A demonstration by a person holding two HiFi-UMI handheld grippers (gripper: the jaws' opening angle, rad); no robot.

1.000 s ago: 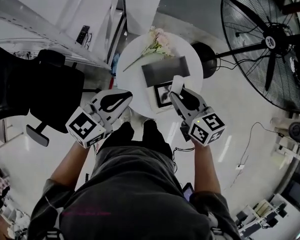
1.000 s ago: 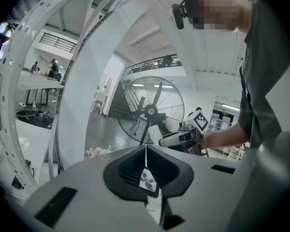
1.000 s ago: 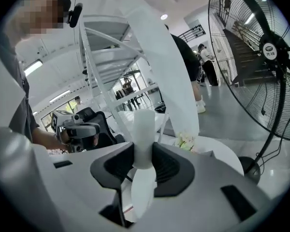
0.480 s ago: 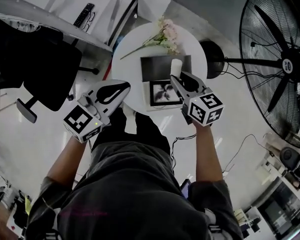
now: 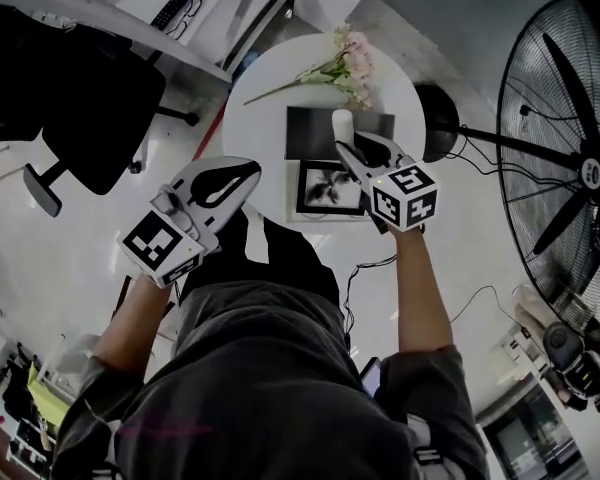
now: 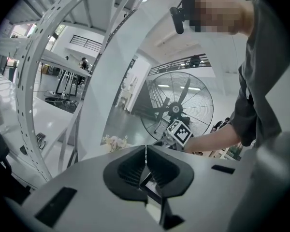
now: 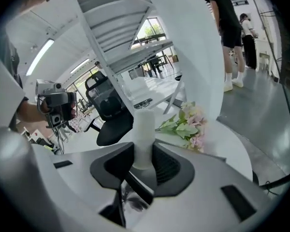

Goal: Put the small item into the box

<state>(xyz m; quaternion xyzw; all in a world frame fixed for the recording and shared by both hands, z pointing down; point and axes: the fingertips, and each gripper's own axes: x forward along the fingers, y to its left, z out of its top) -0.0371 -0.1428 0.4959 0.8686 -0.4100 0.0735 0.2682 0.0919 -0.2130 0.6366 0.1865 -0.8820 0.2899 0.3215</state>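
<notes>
The small item is a white cylinder (image 5: 342,126), upright between the jaws of my right gripper (image 5: 354,150), which is shut on it. In the right gripper view the cylinder (image 7: 145,135) stands up out of the right gripper (image 7: 144,159). Just under and beyond it an open dark box (image 5: 310,133) lies on the round white table (image 5: 265,138), with a patterned panel (image 5: 328,188) on the box's near side. My left gripper (image 5: 246,173) hangs at the table's near left edge with nothing in it. Its jaws meet in the left gripper view (image 6: 146,164).
A bunch of pink flowers (image 5: 345,63) lies at the table's far side, also in the right gripper view (image 7: 186,124). A large floor fan (image 5: 570,168) stands to the right and a black office chair (image 5: 90,98) to the left. People stand further off (image 7: 227,28).
My right gripper has come down and forward with the white cylinder, from the table's near edge to just over the box. The left gripper has sunk a little.
</notes>
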